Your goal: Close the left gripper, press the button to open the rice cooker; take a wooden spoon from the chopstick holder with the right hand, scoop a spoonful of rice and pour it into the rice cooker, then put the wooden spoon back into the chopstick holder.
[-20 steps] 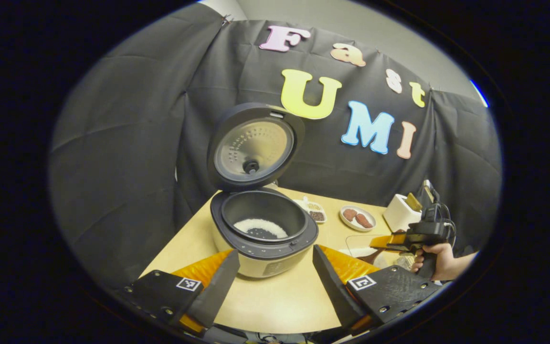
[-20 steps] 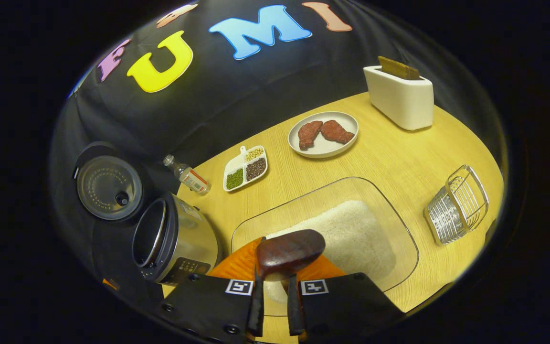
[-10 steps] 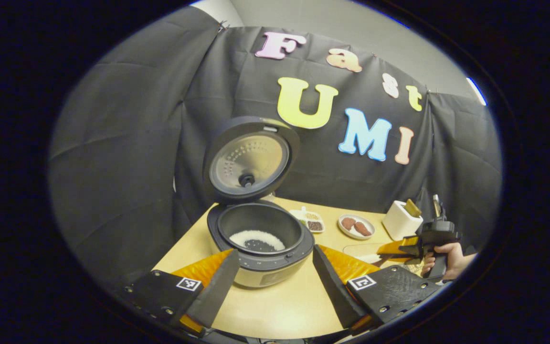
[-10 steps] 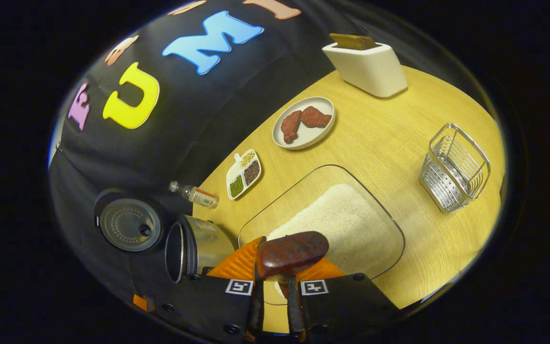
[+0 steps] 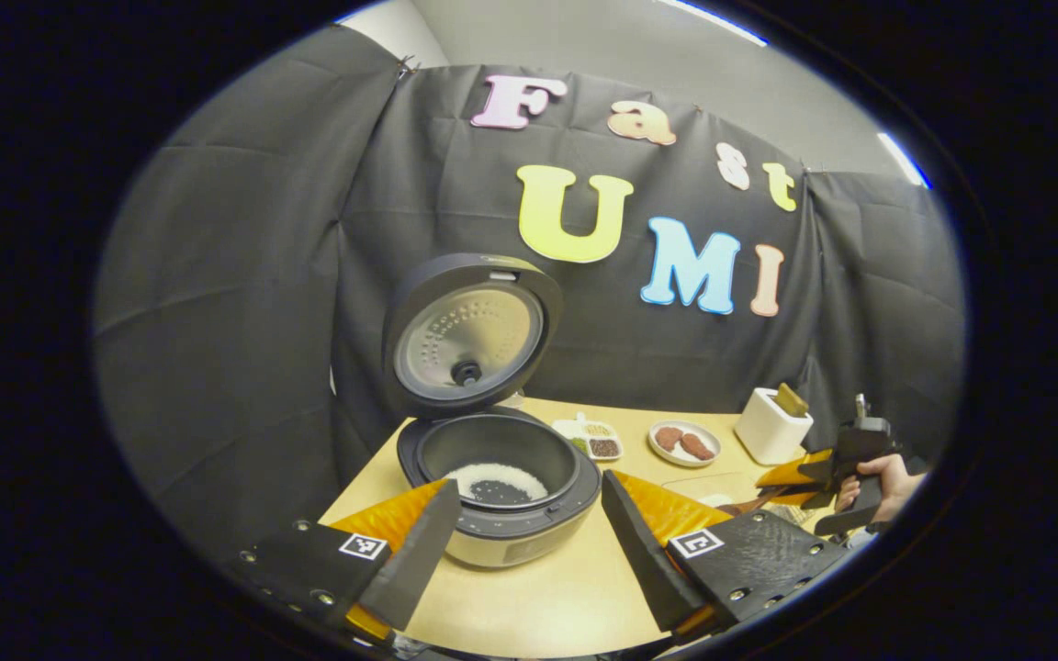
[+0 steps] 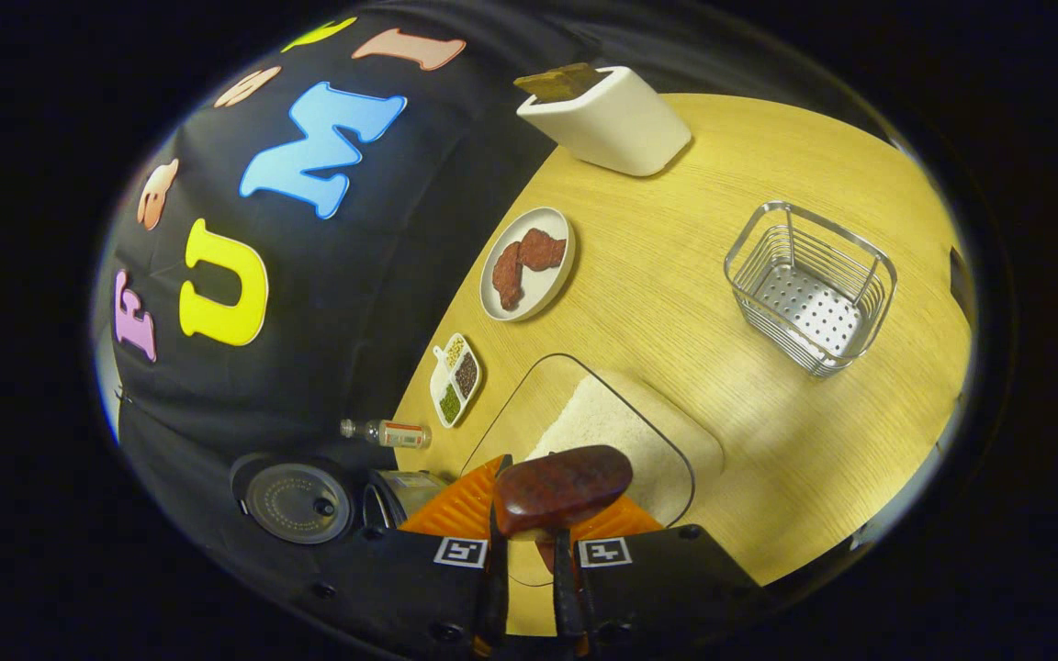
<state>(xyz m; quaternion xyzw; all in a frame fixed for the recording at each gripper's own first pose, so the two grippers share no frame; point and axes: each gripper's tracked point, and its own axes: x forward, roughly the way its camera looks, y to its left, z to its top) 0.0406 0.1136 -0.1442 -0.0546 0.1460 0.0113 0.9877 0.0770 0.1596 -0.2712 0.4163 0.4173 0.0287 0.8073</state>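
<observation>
With its lid up so rice can go in, the rice cooker [image 5: 499,482] sits between the left gripper [image 5: 529,542]'s released jaws; the right gripper [image 6: 529,588] clenches the wooden spoon [image 6: 561,487] above the rice tray [image 6: 625,436], facing the empty chopstick holder [image 6: 809,285].

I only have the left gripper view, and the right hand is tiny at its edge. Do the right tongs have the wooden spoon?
Observer: Yes. In the right gripper view the right tongs are shut on the wooden spoon, with its dark bowl sticking out ahead of them over the glass tray of rice.
Operator: Good. Where is the chopstick holder for putting it back?
Observer: The wire chopstick holder stands upright on the table, apart from the tray, with nothing in it.
</observation>
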